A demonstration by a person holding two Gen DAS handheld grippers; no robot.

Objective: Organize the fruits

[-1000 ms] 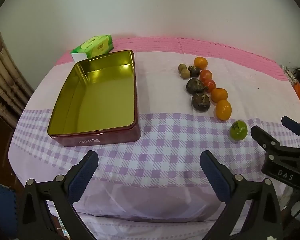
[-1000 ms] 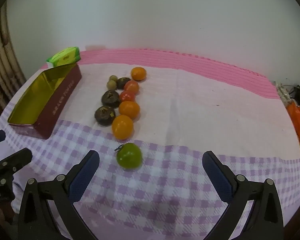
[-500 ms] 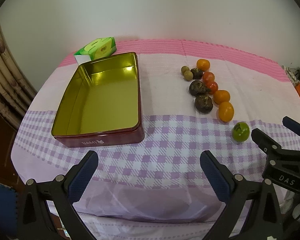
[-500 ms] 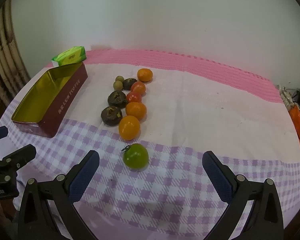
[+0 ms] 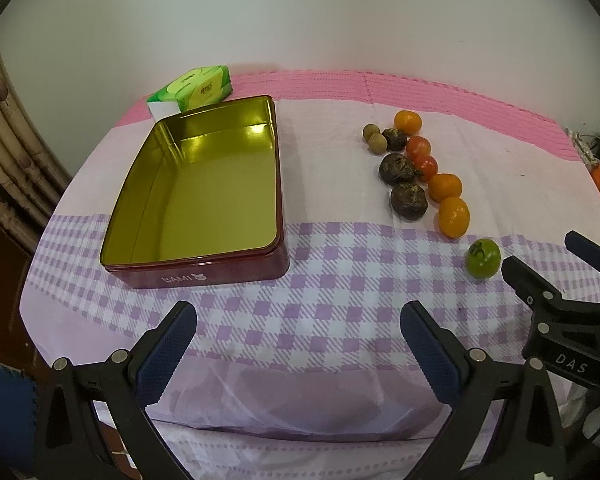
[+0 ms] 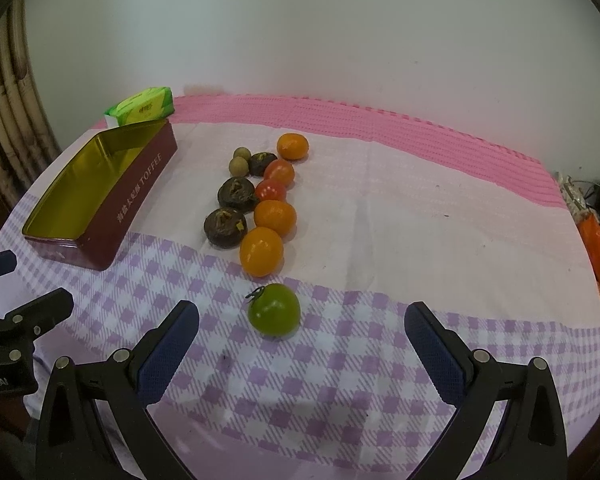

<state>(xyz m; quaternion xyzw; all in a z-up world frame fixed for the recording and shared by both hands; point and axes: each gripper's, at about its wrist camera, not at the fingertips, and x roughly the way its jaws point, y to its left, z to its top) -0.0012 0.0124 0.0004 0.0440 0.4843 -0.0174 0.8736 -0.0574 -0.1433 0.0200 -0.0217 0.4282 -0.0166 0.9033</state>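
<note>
Right gripper [image 6: 300, 344] fingers spread, empty; green tomato [image 6: 274, 309] at 12 o'clock, probably firm. Centred before clenching; tin [image 6: 100, 216] at 10 o'clock.

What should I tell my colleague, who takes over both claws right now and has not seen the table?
Left claw: open, holding nothing, over the near edge of the table in front of the tin.
Right claw: open, holding nothing, just short of the green tomato.
The tin stands on the left with nothing in it; a green packet lies behind it.
All fruit lies on the cloth to the right of the tin: orange fruits, red tomatoes, dark round fruits, two small tan ones.
Done: nothing sorted yet.
Left: every fruit; the green tomato is probably first.
</note>
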